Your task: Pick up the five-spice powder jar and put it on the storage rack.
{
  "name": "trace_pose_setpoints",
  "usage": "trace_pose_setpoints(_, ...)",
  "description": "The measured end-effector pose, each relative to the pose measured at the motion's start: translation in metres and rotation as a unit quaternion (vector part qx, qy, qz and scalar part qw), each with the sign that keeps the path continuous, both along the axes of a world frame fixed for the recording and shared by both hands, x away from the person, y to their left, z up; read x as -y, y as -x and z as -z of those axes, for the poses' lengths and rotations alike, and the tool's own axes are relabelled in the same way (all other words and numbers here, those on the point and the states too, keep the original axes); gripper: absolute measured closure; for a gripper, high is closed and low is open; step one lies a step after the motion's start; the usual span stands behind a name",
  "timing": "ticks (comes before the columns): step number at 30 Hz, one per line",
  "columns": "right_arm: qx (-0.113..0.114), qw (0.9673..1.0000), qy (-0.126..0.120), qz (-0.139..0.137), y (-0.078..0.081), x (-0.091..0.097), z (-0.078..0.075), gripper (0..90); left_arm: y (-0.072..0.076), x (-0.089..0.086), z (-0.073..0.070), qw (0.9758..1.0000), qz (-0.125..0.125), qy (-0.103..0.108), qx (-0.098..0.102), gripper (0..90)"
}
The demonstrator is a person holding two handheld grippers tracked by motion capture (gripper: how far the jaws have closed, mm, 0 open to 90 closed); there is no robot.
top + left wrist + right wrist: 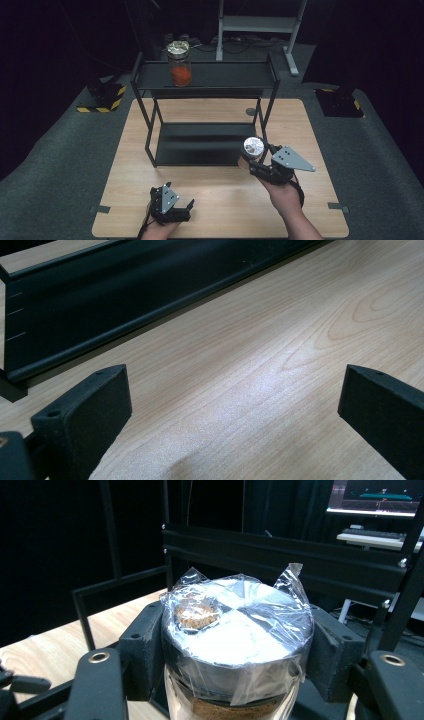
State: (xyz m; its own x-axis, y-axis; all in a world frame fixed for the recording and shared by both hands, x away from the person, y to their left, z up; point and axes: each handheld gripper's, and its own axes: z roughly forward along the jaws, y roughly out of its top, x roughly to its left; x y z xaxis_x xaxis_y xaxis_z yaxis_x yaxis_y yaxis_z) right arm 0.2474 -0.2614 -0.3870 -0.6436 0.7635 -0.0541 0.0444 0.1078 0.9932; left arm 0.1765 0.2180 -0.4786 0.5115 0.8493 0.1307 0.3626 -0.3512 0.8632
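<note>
Jaws of the right gripper (235,645) are clamping a jar (235,650) just below its lid, one black pad pressing on each side. In the right gripper view the jar is standing upright between the pads, its lid (240,630) wrapped in crinkled clear film, and brown grains are showing under the lid and in a small patch on top. In the high view the right gripper (255,162) is holding the jar (250,152) clear of the table (220,200), just in front of the right front leg of the rack (200,80) and beside the rack's lower shelf (200,142). The person's right hand (285,197) is coming in from the bottom edge, with the grey plate on top of the gripper pointing right.

Jaws of the left gripper (235,405) are standing wide apart with bare wood grain between them; nothing is touching either pad. In the high view the left gripper (172,205) is sitting low over the near edge of the table, well apart from the jar, left of centre.

The rack is standing on the far half of the table. A second jar (180,62) with orange contents is sitting on the rack's top shelf, left of its middle, upright, with a shiny lid. Dark grey floor is surrounding the table.
</note>
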Motion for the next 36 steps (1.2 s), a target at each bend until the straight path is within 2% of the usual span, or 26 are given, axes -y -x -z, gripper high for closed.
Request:
trace_pose_setpoints(10,0.009,0.9999,-0.007,0.008,-0.016,-0.006,-0.017,34.0,0.000,-0.001,0.000,1.0000,0.001,0.003,0.000,1.0)
trace_pose_setpoints(24,0.036,0.9991,-0.017,0.015,-0.035,-0.013,-0.052,34.0,0.000,-0.002,0.001,1.0000,0.002,0.006,0.001,1.0)
trace_pose_setpoints(36,0.063,0.9975,-0.026,0.018,-0.042,-0.017,-0.080,34.0,0.000,-0.003,0.001,1.0000,0.002,0.007,0.001,1.0)
